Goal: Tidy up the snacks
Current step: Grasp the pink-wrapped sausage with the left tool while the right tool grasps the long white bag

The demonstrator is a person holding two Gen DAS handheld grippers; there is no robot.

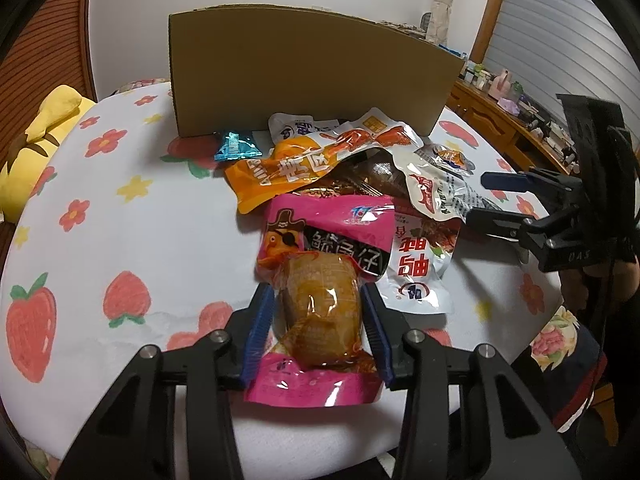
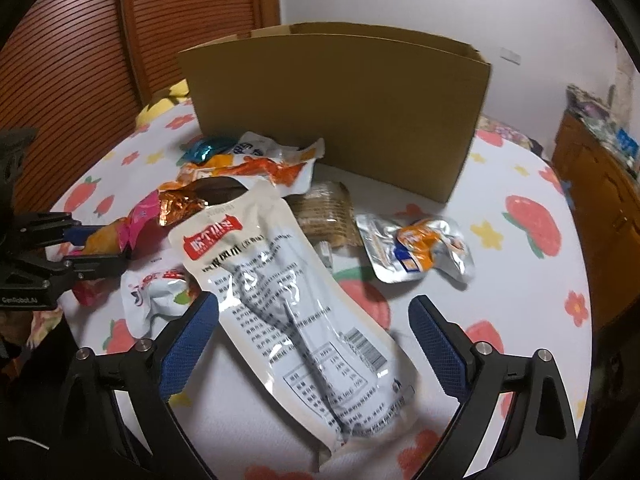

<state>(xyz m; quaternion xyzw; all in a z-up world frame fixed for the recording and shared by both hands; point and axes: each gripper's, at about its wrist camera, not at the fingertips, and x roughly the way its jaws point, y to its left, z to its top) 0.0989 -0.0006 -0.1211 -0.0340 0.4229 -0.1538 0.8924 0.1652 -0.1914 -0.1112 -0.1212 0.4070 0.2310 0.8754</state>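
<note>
My left gripper [image 1: 318, 300] is shut on a pink snack packet [image 1: 320, 280] with a brown lump inside, just above the table; it also shows in the right wrist view [image 2: 120, 232]. My right gripper [image 2: 314, 320] is open, its fingers on either side of a long white packet [image 2: 288, 288] lying on the table; the same gripper shows at the right of the left wrist view [image 1: 488, 196]. A pile of snack packets lies in front of an open cardboard box [image 1: 312, 76], also in the right wrist view [image 2: 344, 108]: an orange packet [image 1: 280, 176], a blue foil one [image 1: 236, 146], a white and red one [image 1: 416, 264].
A small silver and orange packet [image 2: 420, 252] lies apart to the right, with a brown cracker pack [image 2: 324, 216] beside it. The round table [image 1: 132, 216] has a strawberry-print cloth. A yellow plush toy [image 1: 36, 148] sits at its left edge. A wooden dresser [image 1: 512, 128] stands right.
</note>
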